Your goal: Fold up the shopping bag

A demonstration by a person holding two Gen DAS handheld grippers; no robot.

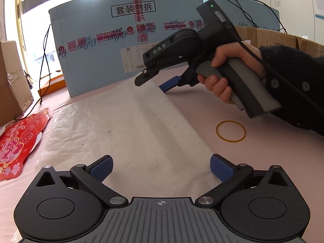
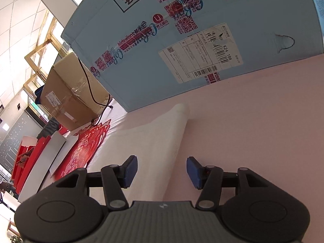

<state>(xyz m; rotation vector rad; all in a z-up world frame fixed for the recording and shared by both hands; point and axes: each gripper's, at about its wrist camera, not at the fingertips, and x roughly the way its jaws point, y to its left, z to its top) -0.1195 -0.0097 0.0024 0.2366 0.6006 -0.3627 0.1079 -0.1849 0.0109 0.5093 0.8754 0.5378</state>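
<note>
The white shopping bag point(image 1: 129, 125) lies flat on the pink table point(image 1: 202, 105), w/ its far end just short of the big blue box point(image 1: 105, 50) that stands at the back. Taking the bag as the landmark from here on.

Left claw point(image 1: 161, 167) hovers over the bag's near end, pads wide apart, nothing pinched, bag fabric showing btw them but not gripped.

Right claw point(image 2: 161, 171) is about half open and empty too. From its own cam the bag's right edge runs up btw the two blue pads, left pad point(image 2: 129, 171) over the fabric, right one over bare table. In the left cam you see that same claw point(image 1: 149, 79) at the bag's far right corner, a hand point(image 1: 228, 75) in a dark sleeve point(image 1: 293, 85) holding the grip; can't tell if the tip actually touches the fabric there.

A yellow rubber band point(image 1: 230, 131) sits on the table right of the bag, clear of it. Red paper cutout point(image 1: 18, 141) lies left of the bag, close to its edge. A brown carton point(image 2: 70, 95) stands beyond the cutout, further left of the bag, w/ a black cable point(image 2: 91, 85) draped over it.
</note>
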